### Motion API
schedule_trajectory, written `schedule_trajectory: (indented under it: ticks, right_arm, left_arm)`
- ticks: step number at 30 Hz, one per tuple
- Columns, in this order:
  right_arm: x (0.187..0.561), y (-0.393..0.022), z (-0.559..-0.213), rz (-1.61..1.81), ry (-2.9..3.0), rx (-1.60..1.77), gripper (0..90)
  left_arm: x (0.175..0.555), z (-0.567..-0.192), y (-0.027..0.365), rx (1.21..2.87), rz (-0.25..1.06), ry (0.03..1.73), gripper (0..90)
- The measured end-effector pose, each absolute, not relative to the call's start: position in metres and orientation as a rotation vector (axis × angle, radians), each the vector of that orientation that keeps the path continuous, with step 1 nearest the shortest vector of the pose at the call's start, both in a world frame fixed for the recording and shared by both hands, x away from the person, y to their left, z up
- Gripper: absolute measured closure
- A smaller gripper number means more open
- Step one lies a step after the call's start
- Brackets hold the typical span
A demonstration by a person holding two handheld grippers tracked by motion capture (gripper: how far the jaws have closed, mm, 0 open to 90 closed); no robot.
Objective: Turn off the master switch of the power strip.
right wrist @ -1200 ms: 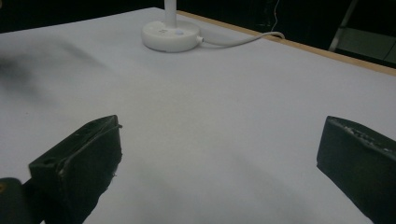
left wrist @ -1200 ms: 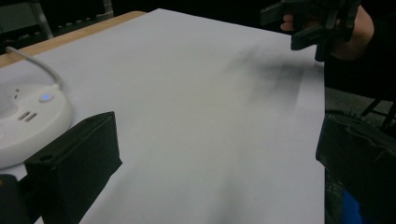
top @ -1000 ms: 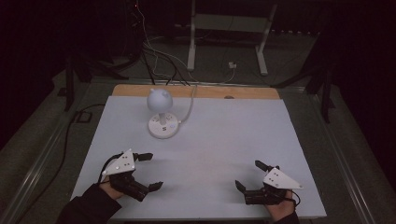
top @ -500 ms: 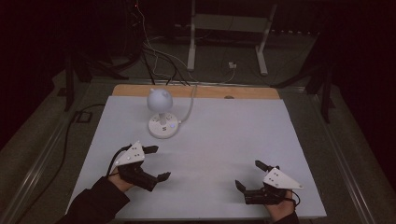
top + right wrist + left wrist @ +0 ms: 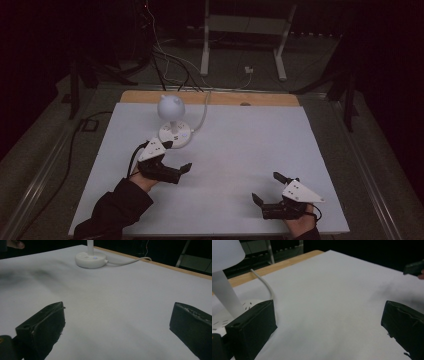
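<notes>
A white desk lamp [image 5: 171, 107] with a round head stands on its round base [image 5: 176, 134] at the back left of the white table top [image 5: 250, 140]. My left gripper [image 5: 178, 155] is open just in front of that base, one jaw close beside it. In the left gripper view the lamp's stem [image 5: 224, 297] rises right behind the near jaw of the left gripper [image 5: 329, 322], and nothing lies between the jaws. My right gripper [image 5: 265, 186] stands open near the front right edge. In its own view the right gripper [image 5: 117, 322] frames bare table, with the lamp base [image 5: 90, 258] far ahead.
The lamp's white cable [image 5: 202, 117] runs from the base over a wooden strip [image 5: 260, 98] at the table's back edge. Beyond the table are a dark floor, cables and a white stand [image 5: 240, 30]. The other gripper [image 5: 414, 267] shows at the far right.
My left gripper has moved away from the front edge, forward and to the right, up to the lamp's base. The right gripper has stayed put.
</notes>
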State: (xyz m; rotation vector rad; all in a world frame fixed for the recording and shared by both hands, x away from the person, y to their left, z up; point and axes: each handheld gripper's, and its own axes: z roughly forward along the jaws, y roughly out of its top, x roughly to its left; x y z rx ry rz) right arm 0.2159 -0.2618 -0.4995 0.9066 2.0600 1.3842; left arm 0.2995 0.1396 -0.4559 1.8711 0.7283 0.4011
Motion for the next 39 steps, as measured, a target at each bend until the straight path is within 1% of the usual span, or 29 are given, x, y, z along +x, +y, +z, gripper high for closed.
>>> schedule_trajectory:
  ticks: [3, 7, 15, 17, 22, 26, 30, 32, 33, 34, 39]
  right_arm:
    - [0.216, -0.262, -0.499, 1.385, 2.06, 0.905, 0.0]
    - [0.216, -0.262, -0.5, 1.382, 2.066, 0.902, 0.0]
    - [0.216, -0.262, -0.499, 1.387, 2.064, 0.901, 0.0]
    - [0.216, -0.263, -0.499, 1.39, 2.064, 0.902, 0.0]
    - [0.216, -0.263, -0.499, 1.395, 2.061, 0.903, 0.0]
    - [0.216, -0.263, -0.498, 1.394, 2.062, 0.897, 0.0]
    - [0.216, -0.263, -0.499, 1.398, 2.063, 0.9, 0.0]
    - [0.216, -0.263, -0.498, 1.401, 2.059, 0.899, 0.0]
    - [0.216, -0.263, -0.498, 1.401, 2.059, 0.899, 0.0]
    - [0.216, -0.264, -0.498, 1.404, 2.059, 0.904, 0.0]
    - [0.216, -0.264, -0.498, 1.407, 2.059, 0.905, 0.0]
  left_arm:
    - [0.303, -0.456, 0.136, 1.877, 0.446, 0.768, 0.3]
    - [0.308, -0.456, 0.132, 1.852, 0.428, 0.813, 0.3]
    - [0.317, -0.458, 0.121, 1.853, 0.493, 0.865, 0.3]
    - [0.32, -0.46, 0.12, 1.844, 0.487, 0.891, 0.3]
    - [0.325, -0.463, 0.113, 1.856, 0.553, 0.948, 0.9]
    - [0.33, -0.464, 0.108, 1.832, 0.585, 1.028, 0.9]
    - [0.334, -0.465, 0.104, 1.822, 0.632, 1.062, 1.1]
    - [0.336, -0.466, 0.102, 1.824, 0.65, 1.07, 4.0]
    - [0.337, -0.466, 0.101, 1.821, 0.656, 1.071, 4.0]
    - [0.338, -0.467, 0.1, 1.824, 0.667, 1.07, 6.2]
    - [0.342, -0.47, 0.096, 1.806, 0.693, 1.111, 7.7]
